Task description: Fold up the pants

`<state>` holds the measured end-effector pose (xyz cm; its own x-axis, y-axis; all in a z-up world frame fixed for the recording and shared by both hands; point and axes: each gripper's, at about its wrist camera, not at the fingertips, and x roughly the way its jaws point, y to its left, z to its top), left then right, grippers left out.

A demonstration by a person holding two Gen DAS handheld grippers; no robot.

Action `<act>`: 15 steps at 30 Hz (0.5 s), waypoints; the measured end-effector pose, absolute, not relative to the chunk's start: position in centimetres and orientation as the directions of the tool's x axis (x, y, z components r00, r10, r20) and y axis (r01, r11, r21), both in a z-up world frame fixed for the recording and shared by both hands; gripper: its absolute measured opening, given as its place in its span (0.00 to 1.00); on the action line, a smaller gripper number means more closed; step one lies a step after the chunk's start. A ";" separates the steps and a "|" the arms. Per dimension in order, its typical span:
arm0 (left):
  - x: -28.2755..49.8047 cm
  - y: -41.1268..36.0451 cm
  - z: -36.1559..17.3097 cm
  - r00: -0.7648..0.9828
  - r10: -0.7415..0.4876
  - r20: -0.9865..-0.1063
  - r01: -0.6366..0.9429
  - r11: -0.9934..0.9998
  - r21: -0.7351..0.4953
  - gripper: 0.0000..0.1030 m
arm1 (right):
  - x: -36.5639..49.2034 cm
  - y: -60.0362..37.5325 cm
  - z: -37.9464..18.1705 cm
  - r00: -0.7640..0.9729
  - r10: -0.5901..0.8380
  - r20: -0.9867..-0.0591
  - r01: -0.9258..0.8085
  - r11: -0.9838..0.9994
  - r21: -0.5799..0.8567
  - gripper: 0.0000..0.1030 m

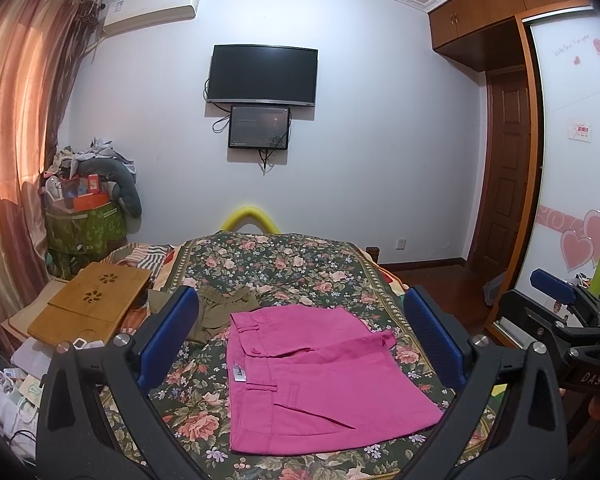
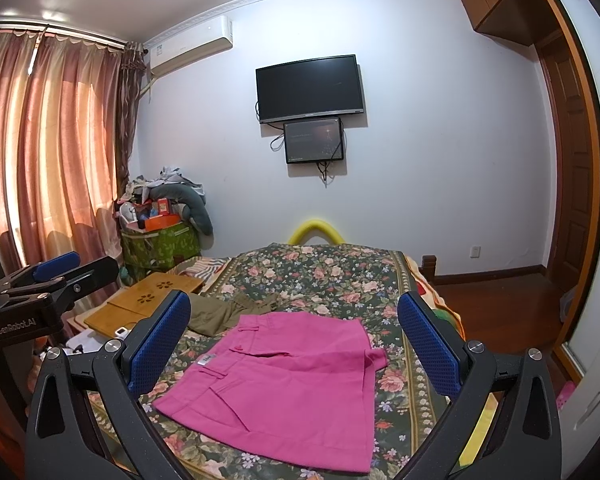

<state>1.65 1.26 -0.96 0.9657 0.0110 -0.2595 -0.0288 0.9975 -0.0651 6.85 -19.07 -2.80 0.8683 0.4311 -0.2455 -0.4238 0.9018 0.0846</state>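
Observation:
Bright pink pants [image 1: 312,376] [image 2: 288,384] lie folded into a compact rectangle on the floral bedspread [image 1: 292,268] [image 2: 320,276]. Their waistband with belt loops and a white label faces left. My left gripper [image 1: 300,336] hovers open above and just in front of them, nothing between its blue pads. In the right wrist view my right gripper [image 2: 296,344] is open too, held over the same pants. Each gripper also shows at the edge of the other's view, the right gripper [image 1: 556,300] at the right and the left gripper [image 2: 60,268] at the left.
Olive green pants [image 1: 220,312] [image 2: 220,312] lie crumpled behind the pink ones to the left. A wooden lap desk [image 1: 92,304] [image 2: 148,300] rests at the bed's left side. A cluttered green bin [image 1: 84,224], curtains, a wall TV [image 1: 262,74] and a wardrobe [image 1: 572,160] surround the bed.

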 end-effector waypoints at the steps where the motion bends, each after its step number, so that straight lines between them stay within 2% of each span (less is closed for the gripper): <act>1: 1.7 1.3 -1.0 0.965 0.010 -0.261 -0.028 0.997 -0.066 1.00 | 6.9 -19.1 -2.8 0.868 0.431 -0.247 -0.423 0.902 0.085 1.00; 11: 3.2 1.1 -1.4 0.958 0.000 -0.288 -0.017 0.998 -0.056 1.00 | 8.3 -19.2 -3.8 0.867 0.418 -0.272 -0.411 0.908 0.084 1.00; 15: 5.2 1.6 -2.1 0.946 -0.008 -0.325 -0.008 0.999 -0.048 1.00 | 9.8 -19.4 -4.9 0.857 0.415 -0.304 -0.406 0.909 0.098 1.00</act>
